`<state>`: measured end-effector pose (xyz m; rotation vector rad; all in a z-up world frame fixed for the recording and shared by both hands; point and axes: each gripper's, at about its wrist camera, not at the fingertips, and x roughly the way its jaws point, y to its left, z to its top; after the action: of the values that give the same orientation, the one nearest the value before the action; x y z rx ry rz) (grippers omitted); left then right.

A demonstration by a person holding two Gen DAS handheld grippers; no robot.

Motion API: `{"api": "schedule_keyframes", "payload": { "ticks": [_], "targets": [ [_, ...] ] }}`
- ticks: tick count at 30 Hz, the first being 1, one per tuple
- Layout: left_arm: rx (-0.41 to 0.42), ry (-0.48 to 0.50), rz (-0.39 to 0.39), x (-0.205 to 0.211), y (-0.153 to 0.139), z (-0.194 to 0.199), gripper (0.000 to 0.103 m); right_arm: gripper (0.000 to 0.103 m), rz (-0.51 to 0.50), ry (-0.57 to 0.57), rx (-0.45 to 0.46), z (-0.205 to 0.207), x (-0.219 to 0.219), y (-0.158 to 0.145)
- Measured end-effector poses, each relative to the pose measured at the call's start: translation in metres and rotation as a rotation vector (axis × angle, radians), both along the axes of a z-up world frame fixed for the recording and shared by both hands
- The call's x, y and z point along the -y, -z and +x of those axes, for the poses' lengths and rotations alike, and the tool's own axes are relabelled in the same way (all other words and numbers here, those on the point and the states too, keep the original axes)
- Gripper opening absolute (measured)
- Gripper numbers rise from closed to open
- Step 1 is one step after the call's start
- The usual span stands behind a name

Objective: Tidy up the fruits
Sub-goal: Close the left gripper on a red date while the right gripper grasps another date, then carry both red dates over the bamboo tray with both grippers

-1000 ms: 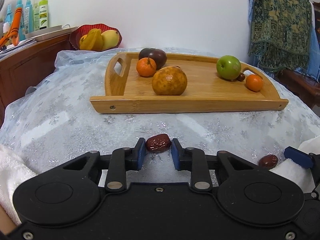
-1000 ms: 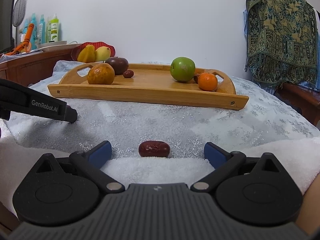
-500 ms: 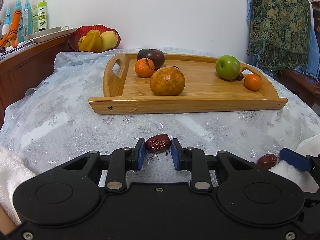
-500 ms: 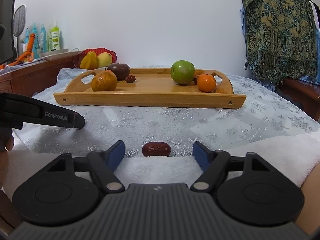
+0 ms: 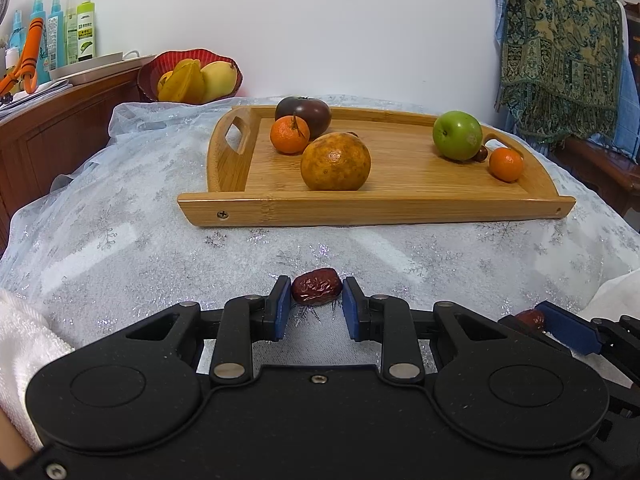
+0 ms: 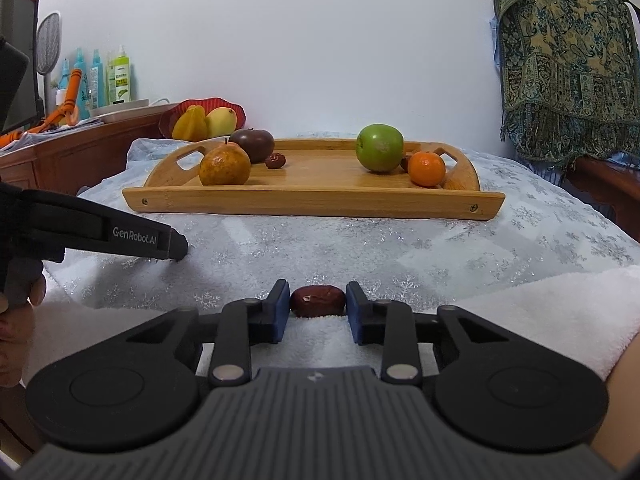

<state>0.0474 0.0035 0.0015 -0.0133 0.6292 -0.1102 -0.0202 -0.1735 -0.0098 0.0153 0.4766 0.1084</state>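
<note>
My left gripper (image 5: 316, 300) is shut on a red date (image 5: 316, 291) just above the tablecloth. My right gripper (image 6: 318, 304) is shut on a second red date (image 6: 318, 301) at the edge of a white towel (image 6: 540, 312); this date also shows in the left wrist view (image 5: 530, 319). The left gripper shows in the right wrist view (image 6: 178, 244). Ahead, a wooden tray (image 5: 400, 208) holds a large speckled orange fruit (image 5: 335, 161), two tangerines (image 5: 290, 135) (image 5: 506, 164), a dark tomato (image 5: 308, 112), a green apple (image 5: 458, 135) and small dates (image 6: 275, 161).
A red bowl (image 5: 192, 80) of yellow fruit stands at the back left beside a wooden cabinet (image 5: 60, 128) with spray bottles (image 5: 85, 24). A patterned cloth (image 5: 560, 52) hangs at the right. The silver-flecked tablecloth (image 5: 120, 220) covers the table.
My right gripper has closed from wide open onto the date on the towel. My left gripper keeps its date and has barely moved.
</note>
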Motion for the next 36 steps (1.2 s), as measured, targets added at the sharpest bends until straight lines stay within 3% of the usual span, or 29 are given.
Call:
{"api": "schedule_keyframes", "payload": {
  "ticks": [23, 36],
  "targets": [
    [0.026, 0.017, -0.005, 0.004, -0.006, 0.0, 0.026, 0.035, 0.052, 0.026, 0.071, 0.029, 0.023, -0.014],
    [0.115, 0.041, 0.003, 0.019, -0.039, 0.03, 0.026, 0.035, 0.078, 0.06, 0.142, 0.067, 0.05, -0.034]
  ]
}}
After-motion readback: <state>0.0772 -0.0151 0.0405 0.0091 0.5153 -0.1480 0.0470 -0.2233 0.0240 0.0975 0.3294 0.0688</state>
